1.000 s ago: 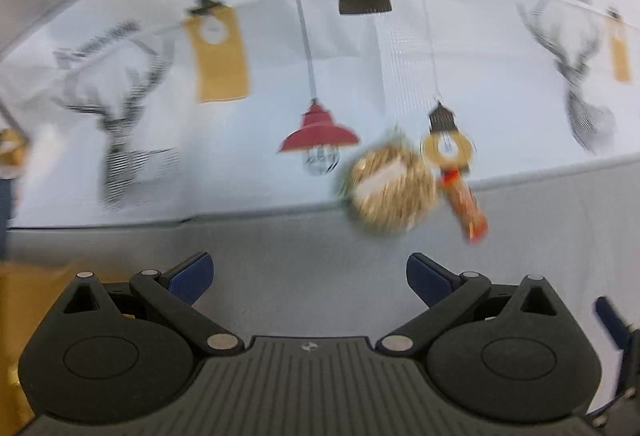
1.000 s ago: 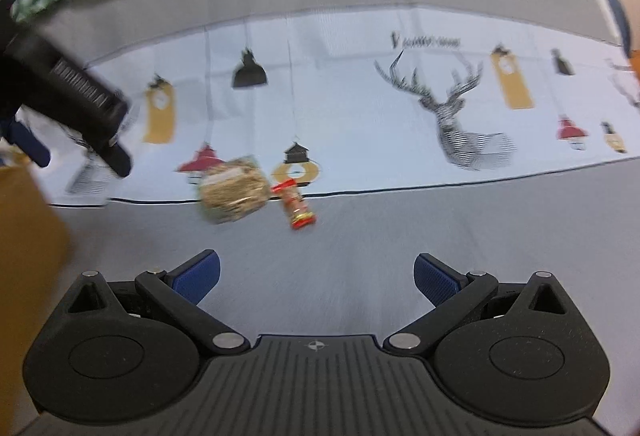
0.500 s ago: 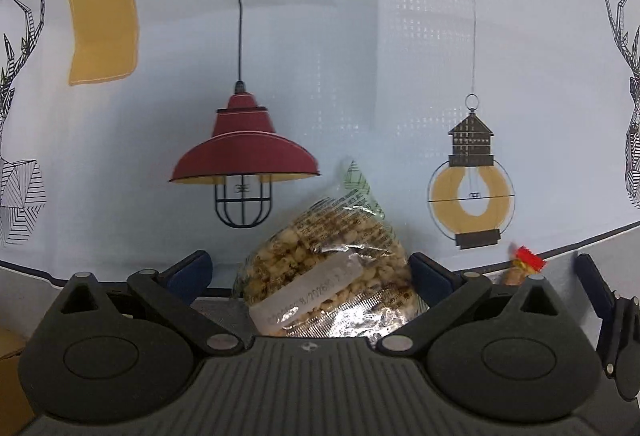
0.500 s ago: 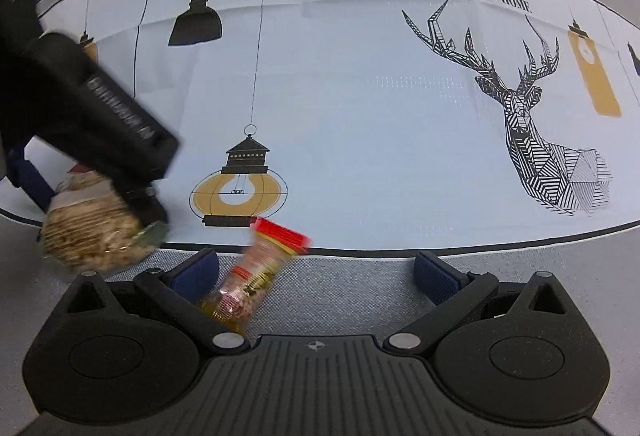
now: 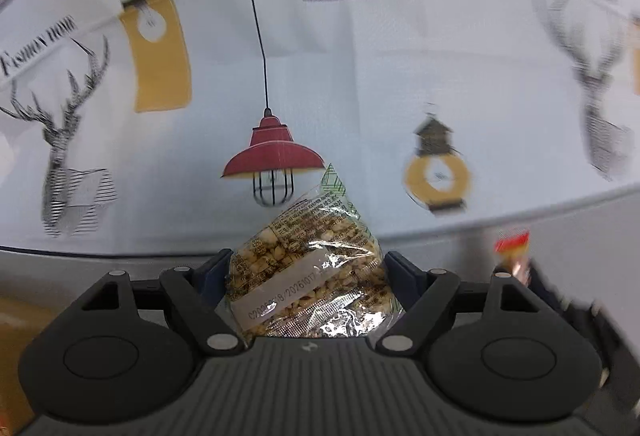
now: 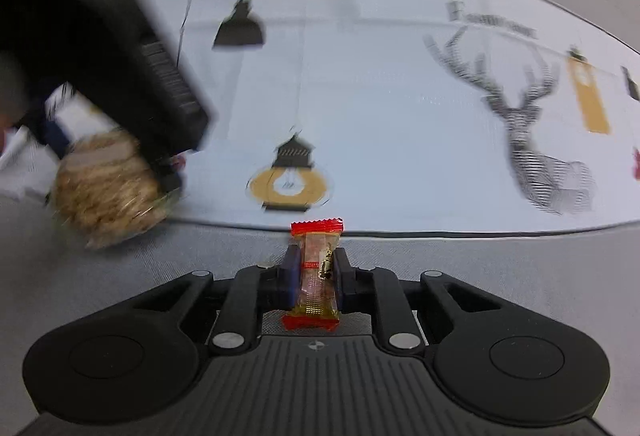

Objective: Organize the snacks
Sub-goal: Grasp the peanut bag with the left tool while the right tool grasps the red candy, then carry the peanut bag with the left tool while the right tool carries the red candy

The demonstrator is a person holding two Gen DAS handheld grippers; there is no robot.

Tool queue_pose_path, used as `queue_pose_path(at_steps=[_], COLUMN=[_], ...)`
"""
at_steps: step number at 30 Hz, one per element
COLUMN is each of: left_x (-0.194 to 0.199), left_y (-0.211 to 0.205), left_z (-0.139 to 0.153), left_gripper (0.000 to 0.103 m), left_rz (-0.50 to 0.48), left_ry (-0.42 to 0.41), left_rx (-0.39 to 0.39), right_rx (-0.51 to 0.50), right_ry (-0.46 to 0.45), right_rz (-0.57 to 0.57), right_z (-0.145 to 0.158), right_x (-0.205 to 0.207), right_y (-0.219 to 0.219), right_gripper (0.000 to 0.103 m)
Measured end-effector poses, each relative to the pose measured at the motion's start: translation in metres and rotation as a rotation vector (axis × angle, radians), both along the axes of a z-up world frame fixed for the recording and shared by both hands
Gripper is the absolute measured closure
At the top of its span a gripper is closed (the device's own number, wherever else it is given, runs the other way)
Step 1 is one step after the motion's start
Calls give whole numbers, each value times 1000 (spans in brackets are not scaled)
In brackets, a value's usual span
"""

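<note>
Snacks: two visible, both gripped. Left claw (image 5: 306, 272) is pinched on the puffed-grain bag (image 5: 310, 276), which sits between its blue pads (image 5: 394, 270). Right claw (image 6: 314, 272) is clamped on the small red-ended candy (image 6: 316, 272), held upright between nearly closed jaws. Both views are motion-blurred and both packets look lifted off the counter (image 6: 440, 268), above the near edge of the lamp-and-deer printed cloth (image 6: 380, 115). Judgement: pick stage done for these two, placement left. A tan shape (image 5: 16, 320) at the far left edge could be the destination box; too little shows to tell. No other loose snacks in view.
</note>
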State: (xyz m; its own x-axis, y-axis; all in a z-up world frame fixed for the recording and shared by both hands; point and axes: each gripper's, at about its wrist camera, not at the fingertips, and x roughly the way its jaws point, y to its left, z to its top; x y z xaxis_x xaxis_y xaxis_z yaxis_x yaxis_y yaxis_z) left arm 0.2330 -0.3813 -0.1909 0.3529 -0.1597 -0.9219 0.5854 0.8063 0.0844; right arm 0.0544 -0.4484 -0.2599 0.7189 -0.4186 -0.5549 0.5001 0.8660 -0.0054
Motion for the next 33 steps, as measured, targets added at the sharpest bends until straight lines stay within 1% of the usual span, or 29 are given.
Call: queue_pose_path(at_steps=[4, 7, 10, 13, 15, 17, 19, 22, 28, 30, 33], left_x=[-49, -84, -130, -171, -195, -215, -236, -264, -303, -316, -331], left_y=[50, 99, 151, 202, 235, 268, 301, 347, 431, 453, 477], left_z=[48, 86, 120, 143, 155, 163, 168, 170, 169, 169, 170], left_gripper=[18, 18, 18, 18, 18, 18, 18, 18, 18, 18, 18], left_rz=[-45, -55, -55, -59, -59, -52, -42, -14, 88, 114, 145], left_ry=[-51, -82, -118, -153, -161, -168, -193, -221, -228, -242, -260], left_rx=[-25, -54, -79, -74, -78, -80, -70, -49, -44, -47, -55], right_rx=[7, 25, 44, 42, 39, 44, 50, 73, 114, 127, 118], right_ry=[-94, -148, -194, -228, -245, -259, -272, -272, -234, -228, -215], right_rz=[-51, -59, -45, -19, 8, 41, 78, 138, 260, 296, 352], right_z=[50, 86, 120, 147, 162, 175, 185, 196, 198, 197, 197], right_x=[-46, -86, -119, -150, -167, -187, -211, -241, -281, -288, -294], right_y=[8, 28, 69, 121, 156, 186, 213, 252, 329, 351, 380], right_gripper=[86, 86, 86, 86, 86, 86, 86, 86, 86, 86, 86])
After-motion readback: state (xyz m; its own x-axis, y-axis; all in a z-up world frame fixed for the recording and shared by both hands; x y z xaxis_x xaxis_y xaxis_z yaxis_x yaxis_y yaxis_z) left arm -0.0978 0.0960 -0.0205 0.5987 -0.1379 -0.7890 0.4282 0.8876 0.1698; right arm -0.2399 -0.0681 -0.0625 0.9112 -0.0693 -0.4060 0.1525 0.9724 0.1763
